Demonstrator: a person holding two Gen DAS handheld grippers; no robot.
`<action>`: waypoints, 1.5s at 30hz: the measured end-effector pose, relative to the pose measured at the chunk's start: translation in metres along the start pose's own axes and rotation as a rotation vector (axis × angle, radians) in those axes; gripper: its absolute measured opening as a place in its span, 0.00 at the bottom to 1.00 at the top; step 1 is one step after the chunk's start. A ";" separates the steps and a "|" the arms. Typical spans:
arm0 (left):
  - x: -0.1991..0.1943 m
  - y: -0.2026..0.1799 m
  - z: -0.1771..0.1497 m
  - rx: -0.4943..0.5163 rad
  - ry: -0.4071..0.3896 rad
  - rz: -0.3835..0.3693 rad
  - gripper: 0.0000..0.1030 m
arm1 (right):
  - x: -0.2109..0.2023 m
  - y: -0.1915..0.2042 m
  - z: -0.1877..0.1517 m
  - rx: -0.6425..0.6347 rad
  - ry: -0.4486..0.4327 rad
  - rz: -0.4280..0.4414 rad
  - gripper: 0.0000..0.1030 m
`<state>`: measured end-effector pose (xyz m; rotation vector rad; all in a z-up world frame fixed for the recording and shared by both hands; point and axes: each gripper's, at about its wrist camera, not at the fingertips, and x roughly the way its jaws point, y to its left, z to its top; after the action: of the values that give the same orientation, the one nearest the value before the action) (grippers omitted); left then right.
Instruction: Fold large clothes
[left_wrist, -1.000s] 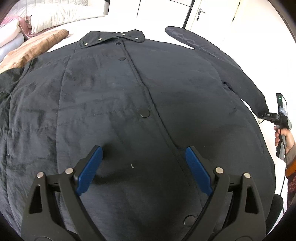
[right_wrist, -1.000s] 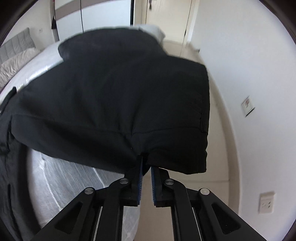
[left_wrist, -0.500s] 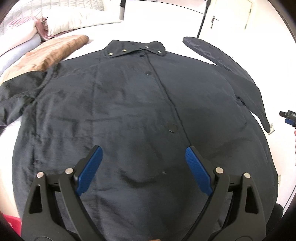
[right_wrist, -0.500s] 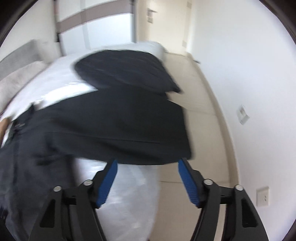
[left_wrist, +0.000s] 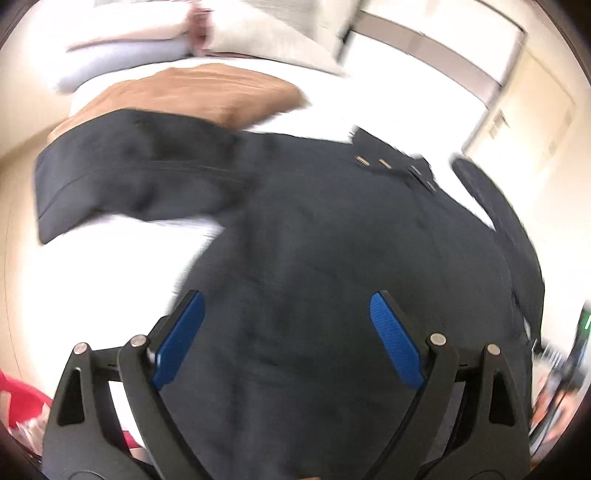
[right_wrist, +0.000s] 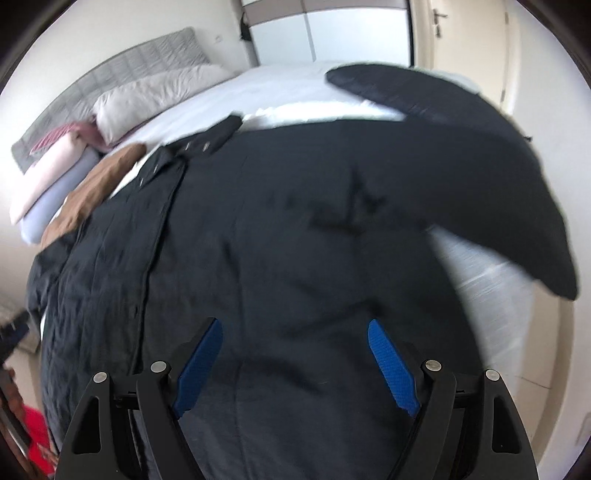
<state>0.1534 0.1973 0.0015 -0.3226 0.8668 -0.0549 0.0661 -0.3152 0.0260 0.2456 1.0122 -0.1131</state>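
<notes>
A large black coat (left_wrist: 351, 258) lies front up on a white bed (left_wrist: 103, 266), its snap collar (left_wrist: 399, 166) at the far end. Its left sleeve (left_wrist: 122, 177) sticks out to the left. In the right wrist view the coat (right_wrist: 277, 258) fills the middle and its right sleeve (right_wrist: 480, 166) lies spread toward the bed's right edge. My left gripper (left_wrist: 286, 339) is open and empty above the coat's lower left part. My right gripper (right_wrist: 295, 365) is open and empty above the coat's lower right part.
A brown folded cloth (left_wrist: 207, 92) and pillows (left_wrist: 258, 33) lie near the headboard (right_wrist: 129, 70). A folded pile (right_wrist: 55, 181) lies at the bed's left side. A red object (left_wrist: 18, 402) is at the lower left. A door (right_wrist: 461, 33) and floor lie to the right.
My right gripper let go of the right sleeve, opened, and swung left over the coat's body. My left gripper turned left, bringing the left sleeve into view.
</notes>
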 end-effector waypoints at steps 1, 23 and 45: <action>-0.001 0.017 0.004 -0.032 -0.014 0.002 0.89 | 0.011 0.002 -0.004 -0.006 0.027 0.004 0.80; 0.071 0.250 -0.003 -0.967 -0.274 -0.258 0.74 | 0.057 0.072 -0.004 -0.179 0.121 0.042 0.80; -0.088 0.122 0.075 -0.335 -0.777 -0.125 0.07 | 0.045 0.065 0.003 -0.139 0.087 0.071 0.80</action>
<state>0.1429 0.3481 0.0754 -0.6569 0.0776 0.0984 0.1058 -0.2527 -0.0007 0.1604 1.0918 0.0330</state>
